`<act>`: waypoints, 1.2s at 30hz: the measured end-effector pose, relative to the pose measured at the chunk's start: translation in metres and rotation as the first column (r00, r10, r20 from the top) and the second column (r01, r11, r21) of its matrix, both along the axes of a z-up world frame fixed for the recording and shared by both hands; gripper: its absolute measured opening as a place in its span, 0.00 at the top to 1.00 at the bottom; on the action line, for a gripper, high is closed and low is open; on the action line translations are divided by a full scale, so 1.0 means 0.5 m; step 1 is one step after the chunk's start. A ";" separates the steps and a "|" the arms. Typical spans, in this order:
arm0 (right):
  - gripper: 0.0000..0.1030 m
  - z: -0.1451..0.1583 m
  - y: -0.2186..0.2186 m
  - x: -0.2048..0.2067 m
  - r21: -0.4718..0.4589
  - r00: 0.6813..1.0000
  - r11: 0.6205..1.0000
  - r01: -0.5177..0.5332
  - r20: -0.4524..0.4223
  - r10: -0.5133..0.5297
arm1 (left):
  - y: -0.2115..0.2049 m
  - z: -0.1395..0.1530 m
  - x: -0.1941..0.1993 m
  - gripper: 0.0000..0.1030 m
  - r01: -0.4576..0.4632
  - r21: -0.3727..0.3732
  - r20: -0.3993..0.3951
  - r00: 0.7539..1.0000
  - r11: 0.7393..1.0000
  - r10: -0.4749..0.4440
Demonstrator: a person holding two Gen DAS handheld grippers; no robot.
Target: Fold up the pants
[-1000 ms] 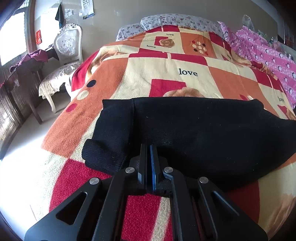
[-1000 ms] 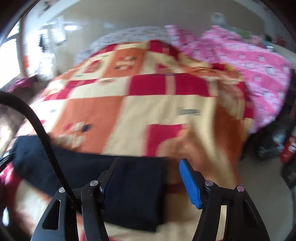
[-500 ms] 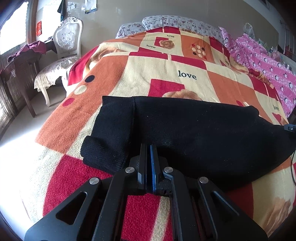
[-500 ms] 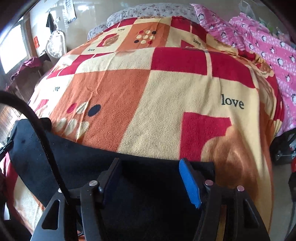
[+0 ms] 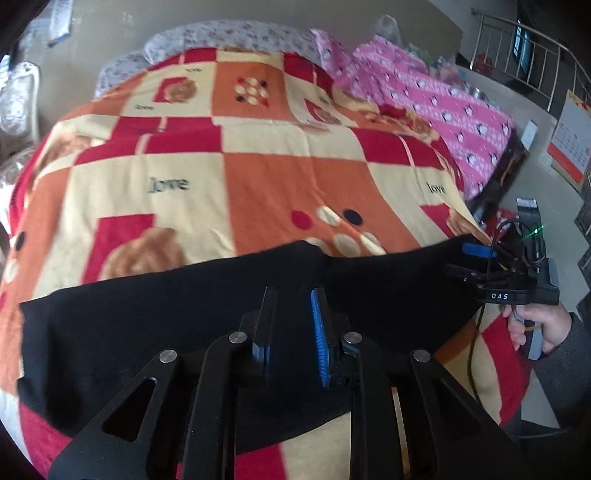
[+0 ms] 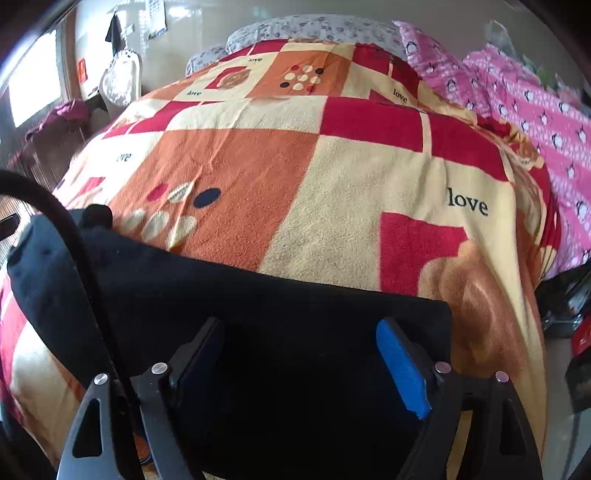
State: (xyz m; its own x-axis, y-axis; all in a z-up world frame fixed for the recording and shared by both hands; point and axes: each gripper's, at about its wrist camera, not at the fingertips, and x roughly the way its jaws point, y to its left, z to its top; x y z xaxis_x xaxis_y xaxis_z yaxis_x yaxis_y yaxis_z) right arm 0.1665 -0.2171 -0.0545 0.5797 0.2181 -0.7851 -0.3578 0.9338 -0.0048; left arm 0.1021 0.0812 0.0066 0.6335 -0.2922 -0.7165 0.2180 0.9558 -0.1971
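Black pants (image 5: 166,314) lie folded lengthwise across the near edge of a bed with a red, orange and cream checked blanket (image 5: 266,177). My left gripper (image 5: 291,299) hovers over the middle of the pants, jaws a little apart and empty. My right gripper (image 6: 299,325) is wide open over the right end of the pants (image 6: 258,295), one finger on each side of the cloth. It also shows in the left wrist view (image 5: 476,258) at the pants' right end, held by a hand.
A pink penguin-print quilt (image 6: 535,92) lies along the bed's right side. Pillows (image 6: 314,26) sit at the head. A white chair (image 6: 122,77) and a dark table stand at the left. Floor and a stair railing (image 5: 535,40) are to the right.
My left gripper has opened and let go of the pants' left end, then swung right toward the middle. My right gripper has moved lower onto the pants' right end, still open.
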 end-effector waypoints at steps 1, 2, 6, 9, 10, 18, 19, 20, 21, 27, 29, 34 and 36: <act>0.19 0.000 -0.004 0.000 0.006 1.000 1.000 0.002 0.001 -0.002 | -0.024 -0.016 0.026 0.83 0.018 -0.006 -0.039 0.999 1.000 -0.018; 0.19 -0.001 -0.008 0.000 0.019 1.000 1.000 0.001 0.000 -0.001 | -0.039 -0.030 0.046 0.83 0.024 -0.015 -0.079 0.997 1.000 -0.025; 0.19 -0.001 -0.011 -0.013 0.040 1.000 0.999 -0.002 -0.002 0.002 | -0.033 -0.078 0.124 0.84 -0.066 -0.043 -0.145 0.988 0.997 0.059; 0.18 -0.003 -0.003 -0.015 0.029 1.000 1.000 -0.003 -0.001 0.003 | 0.004 -0.089 0.162 0.97 -0.149 -0.121 -0.186 0.975 0.981 0.125; 0.17 -0.003 -0.003 -0.015 0.030 1.000 1.000 -0.003 -0.001 0.003 | 0.004 -0.089 0.166 0.97 -0.149 -0.121 -0.189 0.974 0.981 0.125; 0.12 -0.003 -0.001 -0.017 0.029 1.000 1.000 -0.012 -0.009 0.013 | -0.028 -0.082 0.147 0.98 -0.164 0.000 -0.140 0.977 0.986 0.163; 0.11 -0.003 0.003 -0.017 0.023 1.000 1.000 -0.016 -0.014 0.016 | -0.030 -0.083 0.147 0.98 -0.173 0.004 -0.137 0.976 0.985 0.171; 0.08 -0.002 0.006 -0.018 0.018 1.000 1.000 -0.026 -0.016 0.026 | -0.033 -0.085 0.146 0.98 -0.178 0.012 -0.134 0.975 0.984 0.178; 0.07 -0.002 0.009 -0.018 0.015 0.999 0.999 -0.035 -0.017 0.035 | -0.038 -0.086 0.147 0.98 -0.182 0.023 -0.129 0.974 0.983 0.184; 0.07 -0.003 0.004 -0.025 0.030 0.999 0.999 -0.039 -0.013 0.039 | -0.034 -0.071 0.133 0.98 -0.193 0.016 -0.138 0.971 0.981 0.194; 0.11 0.001 0.010 -0.023 -0.001 0.999 0.999 -0.041 -0.029 0.040 | -0.033 -0.051 0.108 0.98 -0.198 0.040 -0.119 0.972 0.979 0.201; 0.26 0.046 0.032 -0.061 0.019 1.000 1.000 0.000 -0.001 0.000 | -0.032 -0.027 0.017 0.96 -0.188 0.092 -0.093 0.976 0.978 0.197; 0.26 0.040 0.046 -0.070 0.014 1.000 1.000 -0.010 -0.022 0.010 | -0.032 -0.050 -0.001 0.96 -0.195 0.114 -0.120 0.971 0.974 0.208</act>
State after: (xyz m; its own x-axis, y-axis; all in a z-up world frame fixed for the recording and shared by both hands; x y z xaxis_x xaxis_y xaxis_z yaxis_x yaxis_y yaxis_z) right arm 0.1314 -0.1940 -0.0348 0.5600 0.2347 -0.7945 -0.3667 0.9302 0.0163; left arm 0.1016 0.0652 -0.0186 0.5710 -0.0900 -0.8160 -0.0026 0.9938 -0.1115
